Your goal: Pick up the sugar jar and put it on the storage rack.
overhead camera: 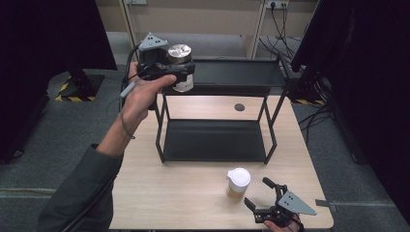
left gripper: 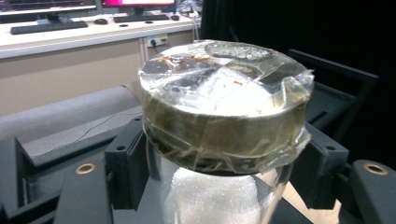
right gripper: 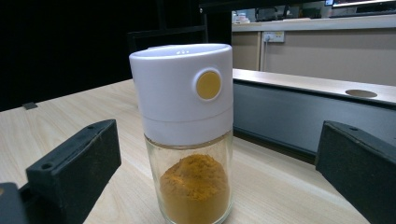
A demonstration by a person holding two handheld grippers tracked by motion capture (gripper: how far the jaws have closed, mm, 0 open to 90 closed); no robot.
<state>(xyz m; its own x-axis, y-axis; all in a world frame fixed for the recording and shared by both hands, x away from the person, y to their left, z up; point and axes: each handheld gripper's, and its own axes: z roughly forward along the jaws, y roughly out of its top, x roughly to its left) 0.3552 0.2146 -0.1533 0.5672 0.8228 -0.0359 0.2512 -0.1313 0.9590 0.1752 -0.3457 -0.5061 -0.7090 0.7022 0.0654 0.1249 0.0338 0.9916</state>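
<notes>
Left gripper [overhead camera: 181, 72] at upper left of frame, jaws clamped on taped-lid jar [overhead camera: 180, 67], raised level with rack [overhead camera: 232, 72] top shelf, likely for shelving. Right gripper [overhead camera: 265, 197] at lower right, jaws apart, facing spice jar [overhead camera: 238, 183] for probable pickup.

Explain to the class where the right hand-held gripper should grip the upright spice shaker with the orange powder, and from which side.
Grip the spice shaker across its round body, at the glass below the white cap, coming level from the person's side. It stands upright between the open right hand-held gripper jaws, so probably a straight advance and squeeze would do.
</notes>
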